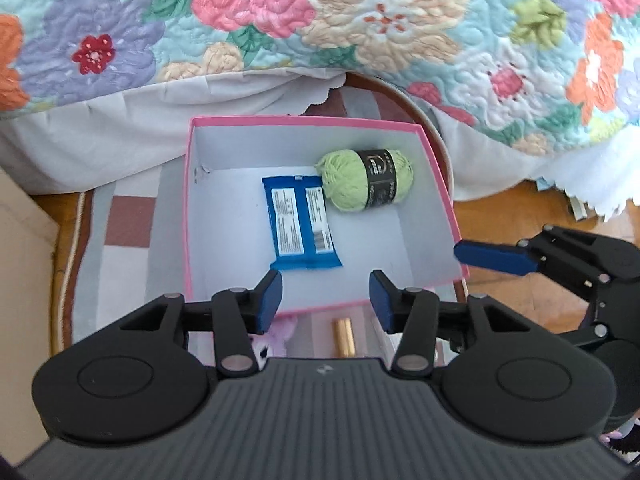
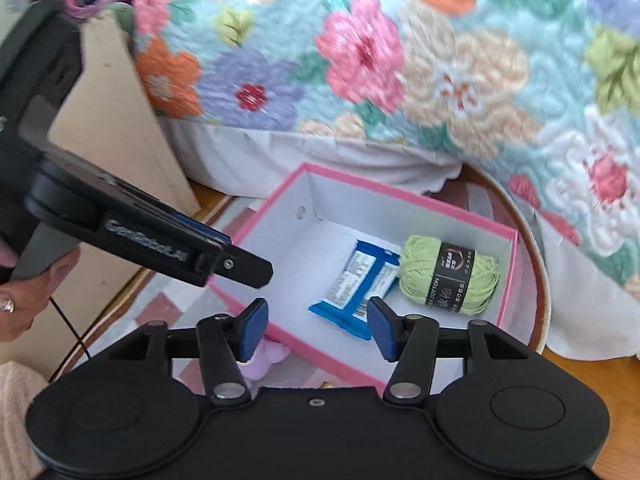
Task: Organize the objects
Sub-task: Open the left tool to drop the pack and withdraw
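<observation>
Where the left gripper (image 1: 326, 300) hangs over the near rim of the pink box (image 1: 320, 121), its body cuts off most of what lies on the rug below: only part of a purple plush toy (image 1: 276, 338) and one end of a gold tube (image 1: 345, 338) show between the fingers, both outside the box, just beside its near wall. From the right wrist view the same toy (image 2: 264, 358) is half hidden behind a blue finger pad (image 2: 253, 330). Both grippers stand released, fingers spread with nothing between them; the right gripper (image 2: 318, 330) hovers by the box's near corner.

Inside the box, a blue packet (image 1: 300, 222) lies flat on the white floor, touching a green yarn ball (image 1: 366, 180) that sits toward the far right corner. Print on the packet and on the yarn's black band is too small to read.

Box rests on a patterned rug (image 1: 128, 224). A floral quilt (image 1: 280, 20) overhangs the far side. A beige cabinet (image 2: 116, 140) stands to the left. A bare hand (image 2: 24, 300) grips the left tool's handle, partly cut off at the frame edge.
</observation>
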Tool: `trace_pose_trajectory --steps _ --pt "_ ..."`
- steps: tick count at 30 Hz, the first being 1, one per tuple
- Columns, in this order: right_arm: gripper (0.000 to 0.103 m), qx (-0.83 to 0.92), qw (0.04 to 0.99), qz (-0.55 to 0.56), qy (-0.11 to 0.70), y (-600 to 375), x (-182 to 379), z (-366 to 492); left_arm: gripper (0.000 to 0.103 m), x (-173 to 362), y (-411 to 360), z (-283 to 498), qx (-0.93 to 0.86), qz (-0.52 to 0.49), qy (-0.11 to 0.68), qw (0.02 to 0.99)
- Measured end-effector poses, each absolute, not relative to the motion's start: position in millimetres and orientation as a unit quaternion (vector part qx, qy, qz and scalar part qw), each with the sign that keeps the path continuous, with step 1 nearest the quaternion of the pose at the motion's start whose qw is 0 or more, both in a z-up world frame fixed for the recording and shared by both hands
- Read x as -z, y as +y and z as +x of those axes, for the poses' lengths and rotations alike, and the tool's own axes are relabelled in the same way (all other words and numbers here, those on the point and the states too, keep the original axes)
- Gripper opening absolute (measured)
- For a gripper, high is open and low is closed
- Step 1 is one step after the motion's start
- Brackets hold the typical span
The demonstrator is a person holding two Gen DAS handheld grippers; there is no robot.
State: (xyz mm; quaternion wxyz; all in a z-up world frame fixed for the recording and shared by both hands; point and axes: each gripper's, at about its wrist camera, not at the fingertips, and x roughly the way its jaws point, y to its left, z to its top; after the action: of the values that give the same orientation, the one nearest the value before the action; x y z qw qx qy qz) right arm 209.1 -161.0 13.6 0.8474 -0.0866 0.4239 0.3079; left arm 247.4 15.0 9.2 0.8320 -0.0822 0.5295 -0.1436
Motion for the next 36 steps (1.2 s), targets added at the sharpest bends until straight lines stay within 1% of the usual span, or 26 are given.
trace_pose_trajectory --steps 3,8,10,11,16,22,25,30,36 --pt "0.063 -0.307 0.850 -0.088 0.418 -164.2 -26.3 192.6 0.051 -26.5 12.3 230.8 0.145 -0.070 0.523 0.837" --pt "0.066 -0.308 0.847 -0.095 0.422 -170.5 -42.3 167.3 0.054 -46.4 9.5 201.3 0.147 -0.054 0.529 0.834" --pt "0.067 -0.312 0.843 -0.094 0.428 -175.5 -48.6 156.3 0.059 -52.4 8.3 188.0 0.149 -0.048 0.525 0.837" --pt "0.067 -0.313 0.841 -0.094 0.432 -178.1 -50.6 151.4 0.063 -53.9 7.8 181.5 0.148 -0.045 0.521 0.839" --pt "0.067 -0.320 0.828 -0.092 0.452 -189.2 -56.1 127.2 0.064 -51.3 8.2 151.7 0.156 -0.063 0.519 0.838" --pt "0.068 -0.327 0.818 -0.079 0.466 -199.1 -52.8 102.4 0.066 -39.6 13.0 124.4 0.165 -0.065 0.523 0.833" --pt "0.068 -0.328 0.812 -0.072 0.478 -199.7 -42.2 93.5 0.068 -30.2 19.8 115.9 0.167 -0.073 0.527 0.830" --pt "0.068 -0.339 0.802 -0.059 0.488 -194.9 -17.5 83.0 0.068 -5.4 30.8 110.0 0.164 -0.082 0.538 0.823" --pt "0.068 -0.337 0.811 -0.048 0.475 -185.5 13.2 73.1 0.068 32.1 41.9 108.3 0.145 -0.097 0.536 0.826"
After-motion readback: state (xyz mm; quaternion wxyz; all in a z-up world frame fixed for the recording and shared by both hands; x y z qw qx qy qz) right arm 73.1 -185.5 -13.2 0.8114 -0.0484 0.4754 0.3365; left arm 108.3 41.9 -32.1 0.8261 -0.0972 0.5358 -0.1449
